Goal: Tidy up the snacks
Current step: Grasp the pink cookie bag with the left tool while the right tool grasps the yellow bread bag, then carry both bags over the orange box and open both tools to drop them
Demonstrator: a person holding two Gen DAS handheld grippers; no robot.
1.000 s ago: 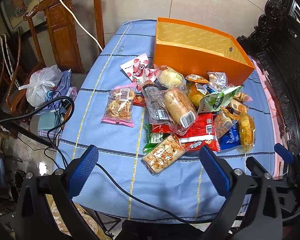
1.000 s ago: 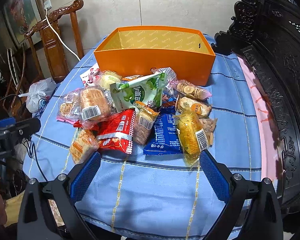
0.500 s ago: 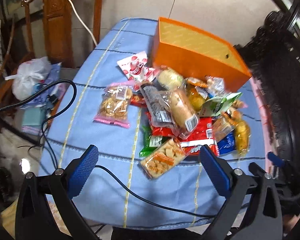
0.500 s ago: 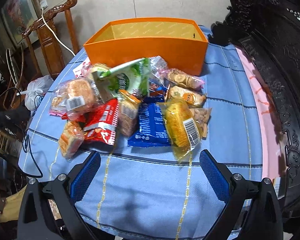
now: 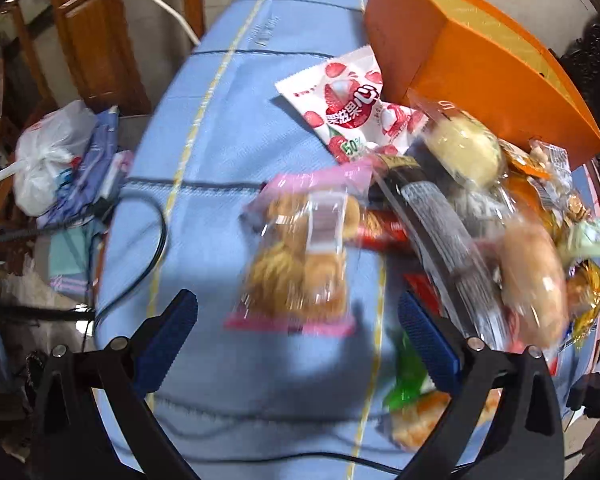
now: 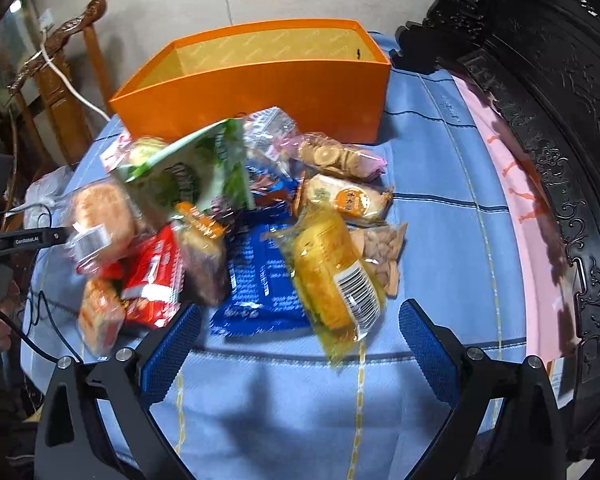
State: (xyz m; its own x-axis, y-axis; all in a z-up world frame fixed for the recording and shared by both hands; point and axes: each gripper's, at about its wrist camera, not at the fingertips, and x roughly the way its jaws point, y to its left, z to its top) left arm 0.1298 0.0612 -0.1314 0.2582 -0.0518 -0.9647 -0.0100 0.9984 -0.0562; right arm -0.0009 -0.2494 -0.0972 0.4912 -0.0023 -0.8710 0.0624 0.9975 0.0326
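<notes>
A pile of snack packets lies on the blue tablecloth (image 5: 204, 208) in front of an open orange box (image 5: 480, 64), which also shows in the right wrist view (image 6: 260, 92). My left gripper (image 5: 298, 336) is open and empty, just short of a pink-edged cookie bag (image 5: 300, 264). A lychee-print packet (image 5: 352, 108) lies by the box corner. My right gripper (image 6: 298, 340) is open and empty, close over a blue packet (image 6: 256, 280) and a yellow wrapped cake (image 6: 332, 280). A green packet (image 6: 196, 172) and a red packet (image 6: 152, 276) lie to the left.
A carved dark wooden chair (image 6: 560, 120) borders the table's right side, beside a pink cloth strip (image 6: 516, 208). A brown wooden chair (image 5: 96, 40) and a white plastic bag (image 5: 48, 152) stand off the left edge. A black cable (image 5: 152, 248) crosses the cloth.
Both grippers have moved forward and down toward the pile. The left now frames the cookie bag; the right is over the blue and yellow packets. Both stay open.
</notes>
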